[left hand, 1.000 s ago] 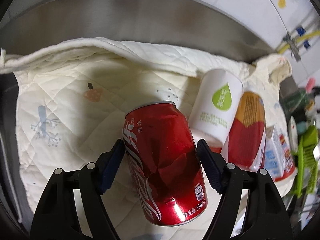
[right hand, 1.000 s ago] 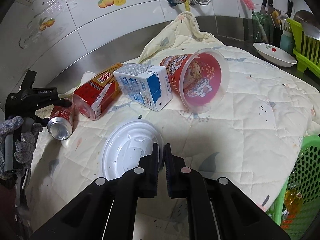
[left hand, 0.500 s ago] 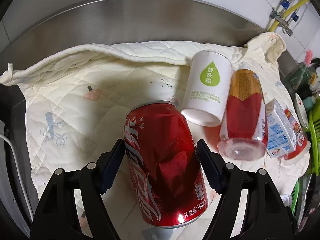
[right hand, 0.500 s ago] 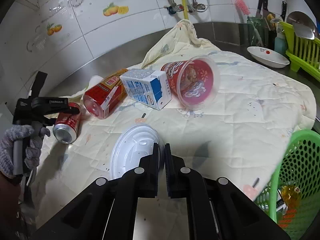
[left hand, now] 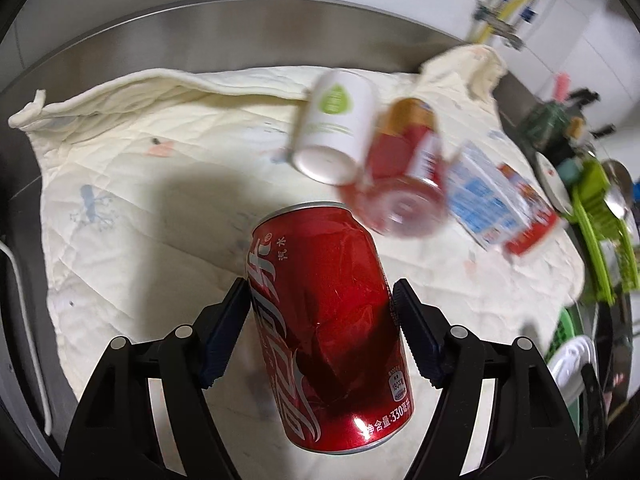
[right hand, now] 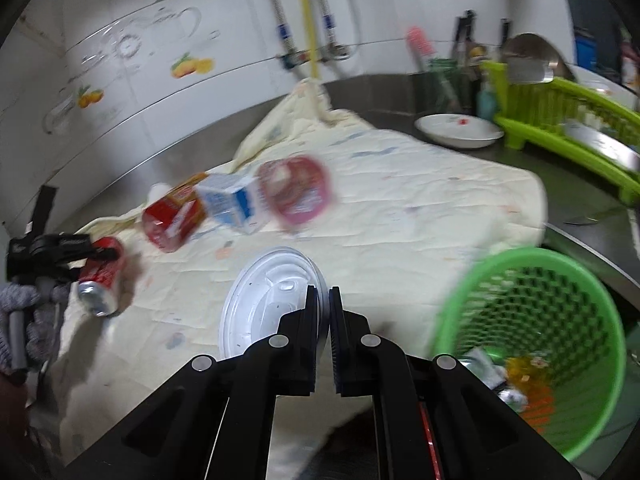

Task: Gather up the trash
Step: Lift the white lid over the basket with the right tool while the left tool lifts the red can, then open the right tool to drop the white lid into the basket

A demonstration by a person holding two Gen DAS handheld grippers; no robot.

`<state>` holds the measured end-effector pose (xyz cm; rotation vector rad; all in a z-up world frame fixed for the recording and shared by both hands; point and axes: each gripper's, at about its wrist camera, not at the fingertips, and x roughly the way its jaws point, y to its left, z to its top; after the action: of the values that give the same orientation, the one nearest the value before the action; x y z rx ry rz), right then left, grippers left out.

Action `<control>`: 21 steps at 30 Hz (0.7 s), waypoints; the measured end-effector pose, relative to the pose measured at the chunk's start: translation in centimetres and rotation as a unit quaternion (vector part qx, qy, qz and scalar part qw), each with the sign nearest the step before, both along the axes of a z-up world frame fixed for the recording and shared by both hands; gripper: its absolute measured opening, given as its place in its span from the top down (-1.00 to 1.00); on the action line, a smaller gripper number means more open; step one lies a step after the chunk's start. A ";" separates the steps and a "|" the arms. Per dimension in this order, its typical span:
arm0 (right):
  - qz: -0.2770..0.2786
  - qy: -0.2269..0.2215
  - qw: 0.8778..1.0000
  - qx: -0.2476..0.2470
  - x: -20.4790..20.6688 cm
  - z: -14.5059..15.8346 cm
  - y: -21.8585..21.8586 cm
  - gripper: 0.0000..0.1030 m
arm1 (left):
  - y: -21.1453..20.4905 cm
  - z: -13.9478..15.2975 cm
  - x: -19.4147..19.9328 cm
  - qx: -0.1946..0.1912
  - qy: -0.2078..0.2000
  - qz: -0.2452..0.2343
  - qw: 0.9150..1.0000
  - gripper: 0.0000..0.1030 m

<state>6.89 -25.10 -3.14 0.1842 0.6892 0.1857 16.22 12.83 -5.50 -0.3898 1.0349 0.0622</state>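
My left gripper (left hand: 320, 292) is shut on a dented red cola can (left hand: 328, 320), held just above the cream quilted cloth (left hand: 140, 160). The right wrist view shows the same can (right hand: 100, 280) at the far left, beside a gloved hand (right hand: 24, 300). My right gripper (right hand: 324, 300) is shut on the rim of a white plastic lid (right hand: 264, 300), lifted off the cloth. A green mesh basket (right hand: 452, 304) with some trash inside stands just right of it. On the cloth lie a white cup (left hand: 332, 128), a red cup (left hand: 404, 176), a blue and white carton (left hand: 484, 200) and a red noodle bowl (right hand: 296, 192).
The cloth covers a steel counter (left hand: 200, 32) against a tiled wall. A white dish (right hand: 456, 130) and a green dish rack (right hand: 560, 120) stand at the back right. Taps and hoses (right hand: 308, 40) hang on the wall behind.
Both grippers have drawn back and to the right with their loads. The green basket has come fully into the right wrist view. The lying trash has not moved.
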 end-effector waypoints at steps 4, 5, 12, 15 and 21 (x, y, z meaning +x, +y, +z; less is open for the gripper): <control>-0.049 0.009 0.998 -0.025 -0.8 -0.5 -3.8 0.88 | -3.1 1.0 -0.5 -0.013 -0.012 -0.040 0.999 -0.39; -0.063 0.014 0.997 -0.035 -1.1 -0.8 -4.9 0.88 | -4.2 1.3 -0.7 -0.016 -0.016 -0.053 0.998 -0.39; -0.148 0.052 0.984 -0.080 -2.1 -3.0 -11.7 0.88 | -11.9 4.2 -0.9 -0.036 -0.051 -0.139 0.988 -0.39; -0.177 0.064 0.976 -0.106 -2.2 -4.0 -14.0 0.88 | -15.5 5.1 -0.6 -0.040 -0.059 -0.173 0.982 -0.39; -0.210 0.090 0.966 -0.122 -1.7 -6.2 -17.7 0.88 | -22.1 6.2 -0.1 -0.055 -0.065 -0.228 0.970 -0.39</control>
<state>5.20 -42.77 -9.33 0.1066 0.8307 -0.3257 16.12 -9.28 0.66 -0.2446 0.9777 -0.4298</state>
